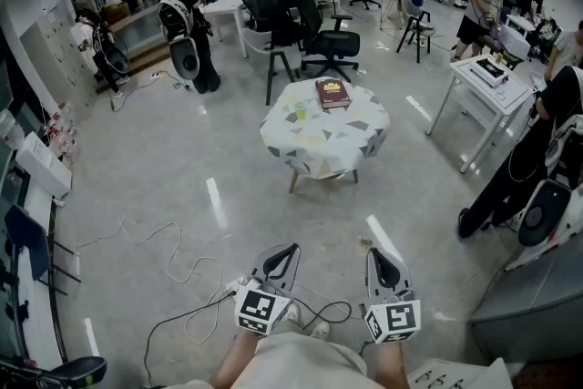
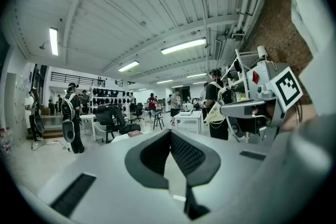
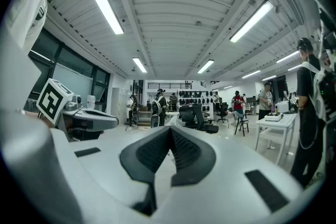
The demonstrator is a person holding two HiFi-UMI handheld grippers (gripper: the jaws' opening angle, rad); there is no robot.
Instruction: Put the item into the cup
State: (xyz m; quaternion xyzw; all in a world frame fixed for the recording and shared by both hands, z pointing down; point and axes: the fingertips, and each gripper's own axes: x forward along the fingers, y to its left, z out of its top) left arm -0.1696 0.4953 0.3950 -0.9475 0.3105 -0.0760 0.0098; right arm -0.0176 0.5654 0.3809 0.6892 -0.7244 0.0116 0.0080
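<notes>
A small round table (image 1: 290,152) with a patterned cloth stands in the middle of the room, well ahead of me. On it are a green cup (image 1: 301,111) and a dark red book (image 1: 332,93). Both grippers hang low near my body, far from the table. My left gripper (image 1: 282,249) and my right gripper (image 1: 376,254) have their jaws together with nothing between them. In the left gripper view the left gripper (image 2: 169,132) points across the room, and in the right gripper view the right gripper (image 3: 169,129) does too. No item small enough for the cup can be made out from here.
Cables (image 1: 182,273) trail over the floor near my feet. Black office chairs (image 1: 328,36) stand behind the table. A white desk (image 1: 487,91) is at the right, a person (image 1: 528,150) beside it. Other people stand farther back.
</notes>
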